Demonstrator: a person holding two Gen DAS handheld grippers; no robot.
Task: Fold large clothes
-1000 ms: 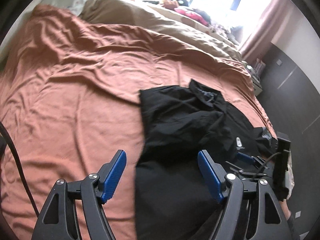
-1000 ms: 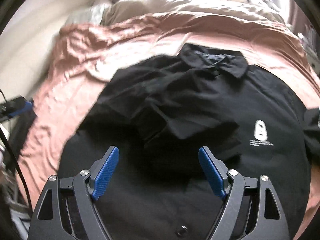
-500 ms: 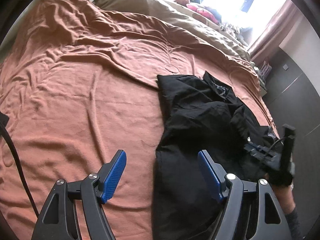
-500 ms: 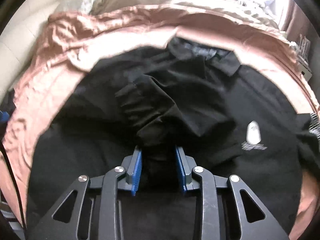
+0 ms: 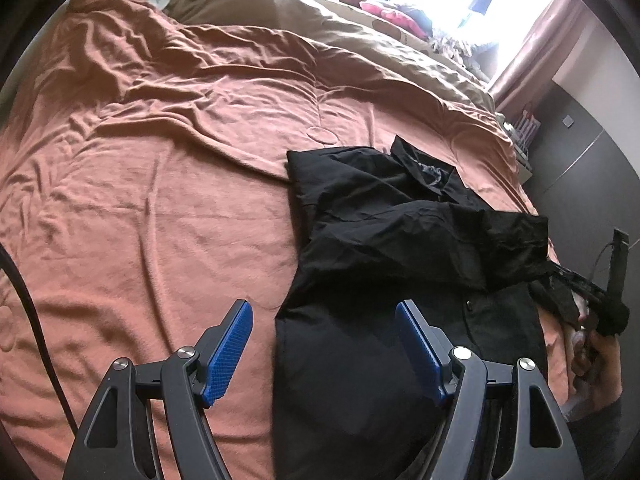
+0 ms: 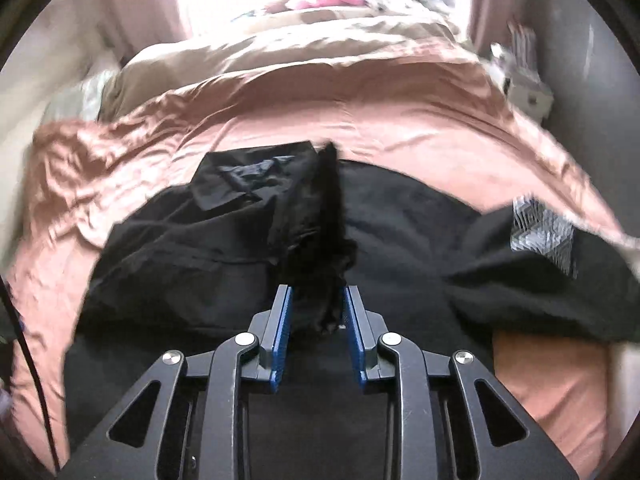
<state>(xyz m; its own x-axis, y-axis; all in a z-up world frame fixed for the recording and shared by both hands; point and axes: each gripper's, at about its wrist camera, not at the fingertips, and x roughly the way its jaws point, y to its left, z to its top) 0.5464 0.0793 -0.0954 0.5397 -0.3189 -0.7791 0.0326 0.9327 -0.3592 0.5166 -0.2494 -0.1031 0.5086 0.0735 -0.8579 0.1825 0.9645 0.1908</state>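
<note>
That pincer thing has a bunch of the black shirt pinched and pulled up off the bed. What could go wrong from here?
The right gripper, whose jaws have just been closing, pinches only a bunched tuft of the black shirt, so the fabric might slip out as it is carried. The left gripper is open and pins nothing, so the whole shirt could drag across the rust-coloured bedspread instead of folding. The pulled sleeve already looks crumpled, so the fold may land uneven.

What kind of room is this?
Most likely a bedroom. A big bed with a rumpled orange-brown cover fills the view, a tan duvet lies behind it, and pink curtains hang by a bright window.
</note>
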